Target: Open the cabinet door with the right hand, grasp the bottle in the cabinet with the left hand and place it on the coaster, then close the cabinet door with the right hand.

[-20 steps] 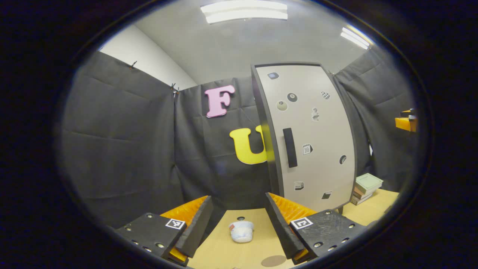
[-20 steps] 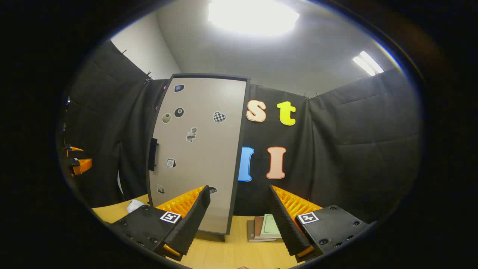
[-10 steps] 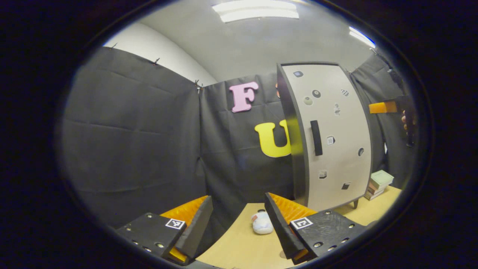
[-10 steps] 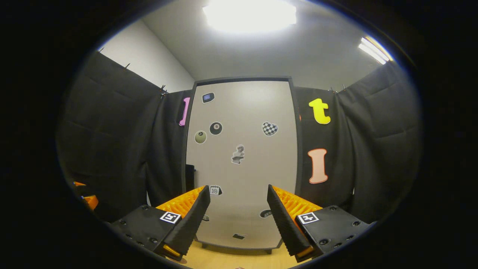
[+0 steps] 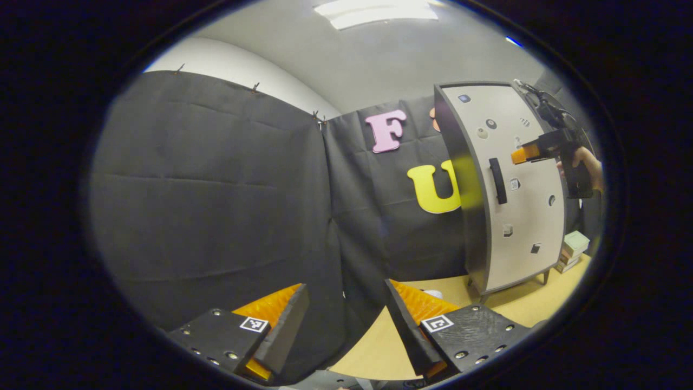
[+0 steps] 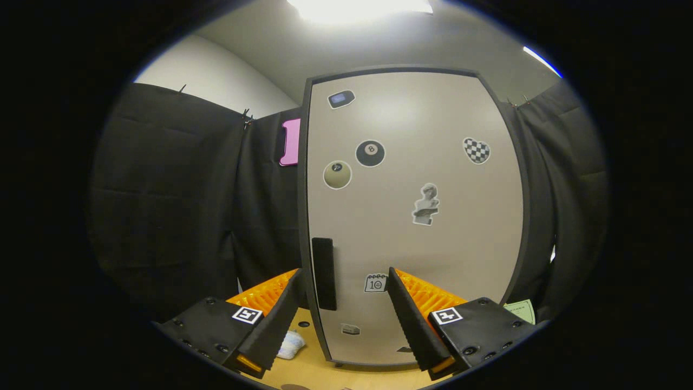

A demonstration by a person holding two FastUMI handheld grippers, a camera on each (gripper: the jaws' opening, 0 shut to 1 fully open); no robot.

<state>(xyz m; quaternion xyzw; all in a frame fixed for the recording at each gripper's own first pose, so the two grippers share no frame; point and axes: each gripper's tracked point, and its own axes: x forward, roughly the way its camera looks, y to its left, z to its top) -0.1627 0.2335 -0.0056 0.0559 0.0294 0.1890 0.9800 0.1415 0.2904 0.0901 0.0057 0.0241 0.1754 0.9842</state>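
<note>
A tall beige cabinet (image 6: 417,216) with a dark frame stands with its door closed, so its inside is hidden. The black vertical handle (image 6: 325,273) sits at the door's left edge. My right gripper (image 6: 344,319) is open and faces the door, with the handle showing just beyond its left fingertip and nothing between the fingers. In the left gripper view the cabinet (image 5: 520,184) and handle (image 5: 498,180) are at the right, and the right gripper (image 5: 528,154), held by a hand (image 5: 587,162), hovers in front of the door. My left gripper (image 5: 346,325) is open and empty above the table.
The wooden table (image 5: 487,309) carries the cabinet on short legs. A small white crumpled object (image 6: 291,344) lies left of the cabinet's foot. A stack of books (image 5: 574,249) sits to the cabinet's right. Black cloth walls close in the booth.
My right gripper has moved closer to the cabinet door and turned toward its handle side. The left gripper view has swung left, so the cabinet now sits far to its right.
</note>
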